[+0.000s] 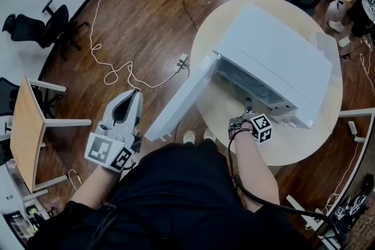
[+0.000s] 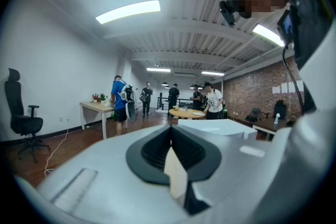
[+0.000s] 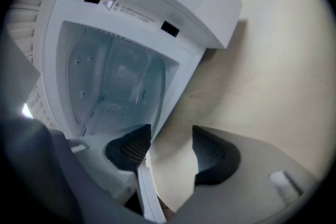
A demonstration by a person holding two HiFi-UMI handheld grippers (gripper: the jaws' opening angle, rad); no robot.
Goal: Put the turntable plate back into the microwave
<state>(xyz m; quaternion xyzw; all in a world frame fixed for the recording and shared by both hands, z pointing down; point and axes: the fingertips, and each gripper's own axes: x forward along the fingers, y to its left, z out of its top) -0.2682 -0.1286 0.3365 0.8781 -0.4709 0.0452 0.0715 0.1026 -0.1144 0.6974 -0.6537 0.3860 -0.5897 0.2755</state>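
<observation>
My right tool has its jaws wide, with only counter and the microwave frame between them. My left tool has its jaws together, empty. I can't pick out the turntable plate for sure; I see only a glassy sheen in the cavity ahead of the right tool. The print on the frame label is too small to read.

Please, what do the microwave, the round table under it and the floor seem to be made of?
The microwave: probably painted metal or plastic, white, smooth, flat panels. The round table: pale wood or wood-look laminate, matt, faint grain. The floor: dark brown wooden planks, likely varnished; board lines and glossy reflections show.
</observation>
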